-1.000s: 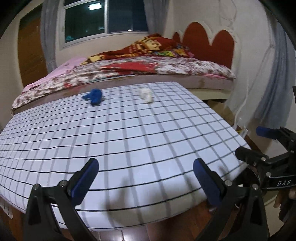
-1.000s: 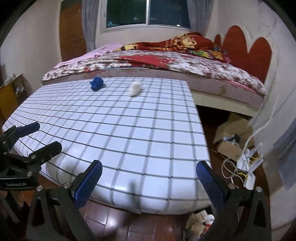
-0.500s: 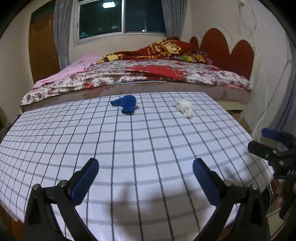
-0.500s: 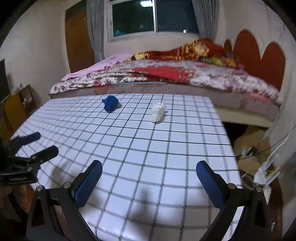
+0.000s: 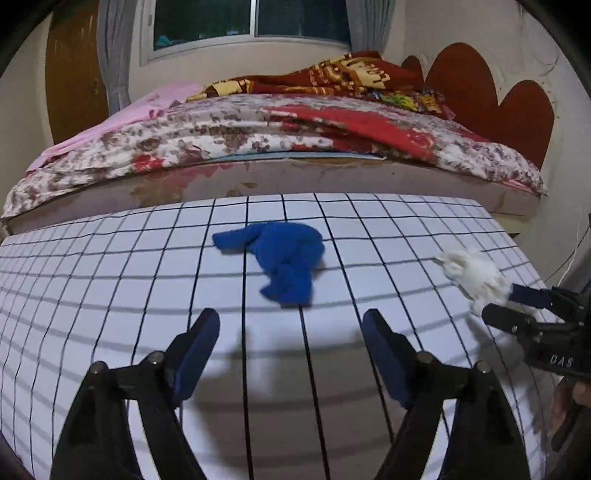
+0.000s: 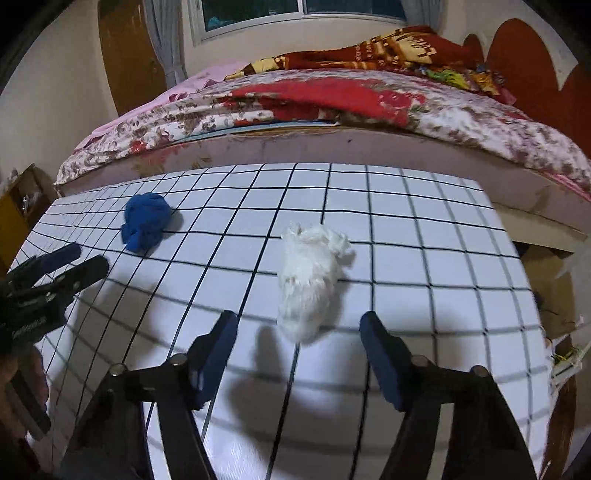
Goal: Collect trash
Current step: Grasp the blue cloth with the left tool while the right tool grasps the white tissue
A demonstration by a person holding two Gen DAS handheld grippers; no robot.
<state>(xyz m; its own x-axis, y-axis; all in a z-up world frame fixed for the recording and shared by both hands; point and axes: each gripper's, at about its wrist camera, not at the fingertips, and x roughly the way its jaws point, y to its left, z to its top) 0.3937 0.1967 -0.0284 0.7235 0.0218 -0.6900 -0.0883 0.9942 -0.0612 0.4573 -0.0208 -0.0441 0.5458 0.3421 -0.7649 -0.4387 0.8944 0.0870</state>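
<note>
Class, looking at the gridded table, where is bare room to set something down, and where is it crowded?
Bare: the table right of the white wad, and left of the blue wad. Crowded: around both wads, where the left gripper and right gripper are closing.

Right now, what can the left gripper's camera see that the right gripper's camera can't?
Only the left wrist view shows the left gripper head-on, its jaws closing with nothing between them yet.

Only the right wrist view shows the right gripper head-on, jaws closing too, just short of the white wad, plus a brown shelf at the left edge.

Both show the blue wad, the white wad, the checkered table, the bed and the window.
</note>
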